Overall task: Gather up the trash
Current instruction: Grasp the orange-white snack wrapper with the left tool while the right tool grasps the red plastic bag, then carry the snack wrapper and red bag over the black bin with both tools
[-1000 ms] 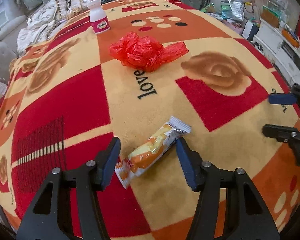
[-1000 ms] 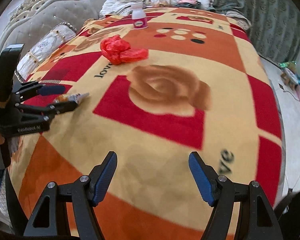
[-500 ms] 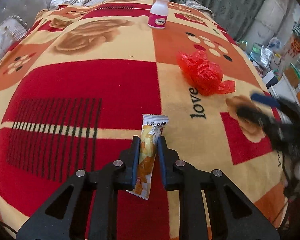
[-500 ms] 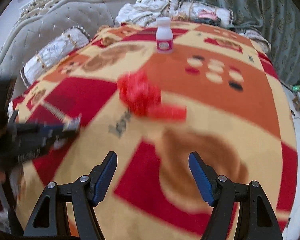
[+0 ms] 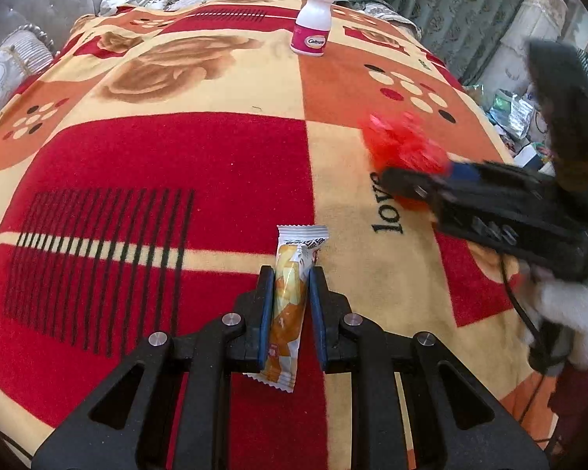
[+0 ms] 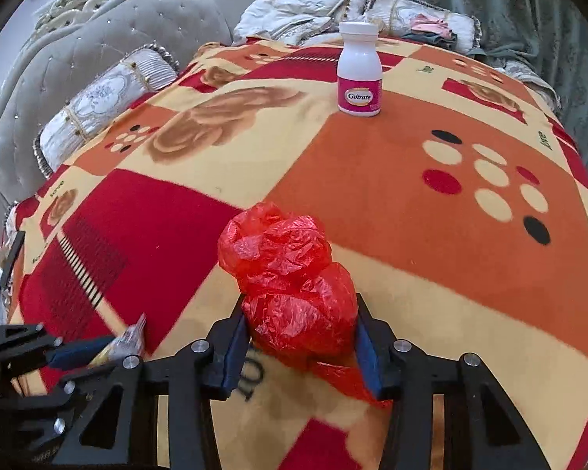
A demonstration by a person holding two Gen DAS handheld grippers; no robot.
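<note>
Blanket [image 5: 215,164] | left tool [image 5: 290,305] pinching wrapper [image 5: 290,305] | right tool [image 6: 300,337] closing onto red bag [image 6: 290,282]

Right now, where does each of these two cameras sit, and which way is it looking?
Left wrist view: rides on the left tool, looking down along it at the snack wrapper it clamps; the right tool and a white sleeve show.
Right wrist view: rides on the right tool, whose jaws have just been closing around the red plastic bag; the left tool shows at lower left.
Shared: the patterned blanket, the bag, wrapper and white pill bottle.
</note>
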